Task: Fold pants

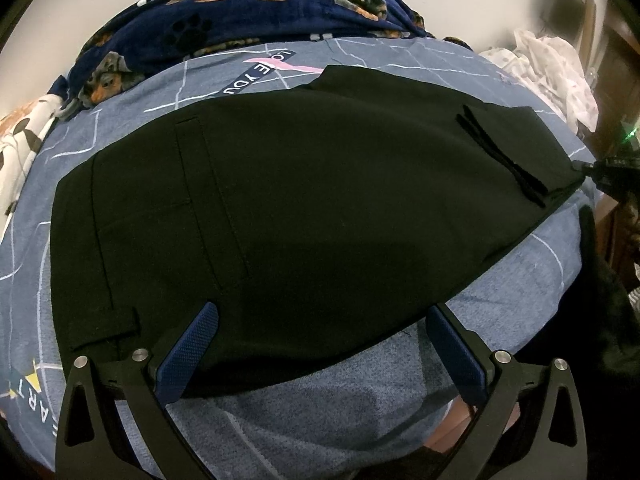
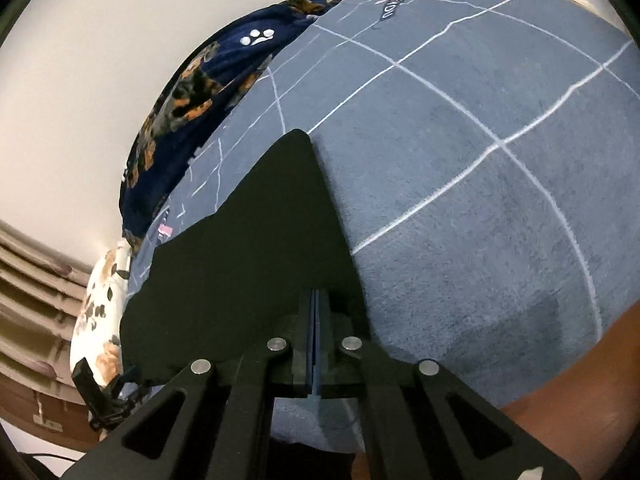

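The black pants (image 1: 312, 208) lie folded on the blue grid-pattern bed cover (image 1: 520, 300), waistband and back pocket to the left, leg cuffs at the right. My left gripper (image 1: 320, 320) is open, its blue pads straddling the near edge of the pants. In the right wrist view the pants (image 2: 248, 264) show as a dark raised flap. My right gripper (image 2: 315, 300) is shut on the pants fabric at its near corner. The right gripper also shows at the far right of the left wrist view (image 1: 612, 172), at the cuff end.
A navy dog-print blanket (image 1: 256, 12) is bunched along the far side of the bed by the wall. A floral pillow (image 2: 100, 308) and white crumpled cloth (image 1: 556, 68) lie at the bed's ends. The bed's near edge (image 2: 560, 380) drops off below.
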A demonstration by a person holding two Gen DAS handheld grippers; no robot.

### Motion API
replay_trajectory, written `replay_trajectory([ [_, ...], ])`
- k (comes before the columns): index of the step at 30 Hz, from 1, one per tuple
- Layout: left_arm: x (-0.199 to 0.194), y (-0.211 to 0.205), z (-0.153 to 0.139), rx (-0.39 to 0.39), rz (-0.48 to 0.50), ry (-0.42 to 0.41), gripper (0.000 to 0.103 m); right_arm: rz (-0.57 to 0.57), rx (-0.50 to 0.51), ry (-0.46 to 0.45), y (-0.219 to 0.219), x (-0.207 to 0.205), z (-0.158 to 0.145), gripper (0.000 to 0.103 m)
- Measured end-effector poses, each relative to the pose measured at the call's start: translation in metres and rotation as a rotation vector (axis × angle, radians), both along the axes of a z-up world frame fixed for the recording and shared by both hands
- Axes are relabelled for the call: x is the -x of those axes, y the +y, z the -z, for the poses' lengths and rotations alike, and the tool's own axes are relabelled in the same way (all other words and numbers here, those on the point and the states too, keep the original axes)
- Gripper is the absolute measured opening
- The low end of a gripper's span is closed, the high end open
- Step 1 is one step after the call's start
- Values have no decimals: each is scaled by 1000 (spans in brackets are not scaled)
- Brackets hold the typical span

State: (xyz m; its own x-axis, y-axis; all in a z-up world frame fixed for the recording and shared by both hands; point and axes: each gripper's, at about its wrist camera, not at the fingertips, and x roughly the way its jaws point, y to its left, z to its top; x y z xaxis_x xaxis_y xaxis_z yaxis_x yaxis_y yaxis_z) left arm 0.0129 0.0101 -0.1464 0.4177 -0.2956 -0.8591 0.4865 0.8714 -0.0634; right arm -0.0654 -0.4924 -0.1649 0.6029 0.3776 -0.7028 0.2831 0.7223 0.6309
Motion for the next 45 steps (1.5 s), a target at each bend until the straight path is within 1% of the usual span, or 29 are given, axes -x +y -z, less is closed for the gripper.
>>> replay_trajectory([
  [3, 0, -1, 0, -4, -2, -1, 103, -4, 41, 6, 4, 0, -6, 0],
  [4, 0, -1, 0, -7, -3, -2, 103, -2, 55, 2, 6, 0, -10, 2],
  [5, 0, -1, 0, -11, -5, -3, 103, -7, 65, -9, 9, 0, -16, 11],
  [8, 1, -2, 0, -21, -8, -6, 103, -45, 110, -51, 27, -6, -36, 10],
  [10, 1, -4, 0, -31, -6, -7, 103, -80, 126, -63, 42, -12, -42, 10],
  [12, 1, -4, 1, -37, -5, -8, 103, -114, 153, -50, 55, -19, -40, 10],
  [15, 1, -3, 1, -37, -3, -8, 103, -148, 170, -9, 70, -26, -29, 10],
  [17, 1, -4, 1, -38, -3, -8, 103, -164, 169, 28, 75, -29, -20, 11],
  [18, 1, -4, 1, -39, -3, -8, 103, -160, 163, 30, 76, -29, -17, 11],
  [21, 1, -3, 1, -43, -3, -9, 103, -152, 156, 42, 75, -30, -18, 11],
  [23, 1, -4, 1, -47, -3, -8, 103, -135, 147, 42, 75, -29, -20, 13],
  [26, 1, -4, 1, -50, -8, -6, 103, -132, 137, 11, 84, -27, -29, 13],
  [29, 1, -3, -2, -48, -23, 5, 103, -161, 127, -37, 105, -28, -42, 13],
  [31, 0, 1, -9, -17, -38, 30, 103, -190, 113, -55, 119, -30, -48, 14],
  [33, -1, 11, -24, 47, -54, 40, 103, -216, 100, -68, 134, -31, -53, 17],
  [35, -5, 31, -44, 130, -99, 21, 103, -246, 80, -71, 147, -33, -53, 26],
  [37, -14, 56, -54, 227, -151, 51, 101, -272, 66, -68, 158, -35, -51, 28],
  [38, -21, 73, -56, 284, -185, 86, 101, -281, 61, -67, 163, -36, -50, 28],
  [39, -28, 89, -54, 320, -221, 117, 98, -289, 54, -66, 167, -37, -49, 28],
  [42, -49, 126, -42, 348, -304, 184, 87, -306, 41, -61, 174, -39, -45, 28],
  [43, -55, 136, -37, 362, -319, 207, 83, -310, 38, -59, 175, -39, -44, 28],
  [45, -65, 150, -27, 401, -323, 247, 78, -314, 38, -56, 177, -40, -43, 28],
])
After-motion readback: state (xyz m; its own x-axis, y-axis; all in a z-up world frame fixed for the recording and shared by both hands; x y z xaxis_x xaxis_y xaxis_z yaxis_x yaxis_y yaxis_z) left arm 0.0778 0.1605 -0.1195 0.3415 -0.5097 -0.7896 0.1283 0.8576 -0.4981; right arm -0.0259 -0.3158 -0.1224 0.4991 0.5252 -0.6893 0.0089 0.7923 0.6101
